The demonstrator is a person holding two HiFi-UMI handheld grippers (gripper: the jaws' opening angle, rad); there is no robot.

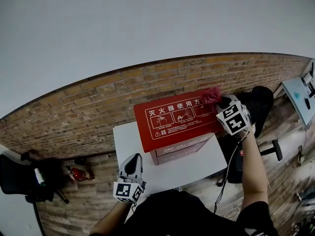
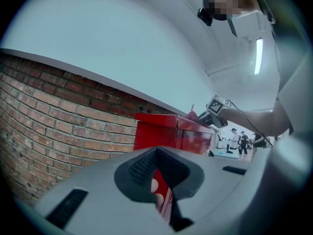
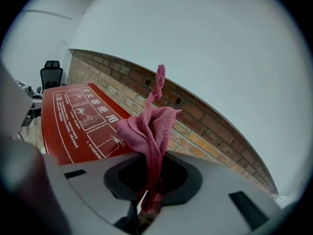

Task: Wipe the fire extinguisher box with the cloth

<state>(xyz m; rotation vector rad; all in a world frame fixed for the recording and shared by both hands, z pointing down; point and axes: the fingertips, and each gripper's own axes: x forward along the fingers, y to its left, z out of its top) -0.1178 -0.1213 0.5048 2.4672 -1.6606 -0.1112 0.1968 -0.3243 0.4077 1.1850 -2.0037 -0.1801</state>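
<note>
One pink cloth, judged soft, light and limp, pinched by a bunched fold in right gripper, jaws clamped on it. Cloth pressed at far right corner of fire extinguisher box lid. Box on white table, likely rigid and smooth. Left gripper jaws together, empty, at table's near edge.

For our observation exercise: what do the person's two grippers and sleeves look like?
The left gripper and right gripper have pale grey bodies, dark textured pads and cubes bearing black-and-white square markers. A thin cable hangs from the right one. The sleeve is black.
</note>
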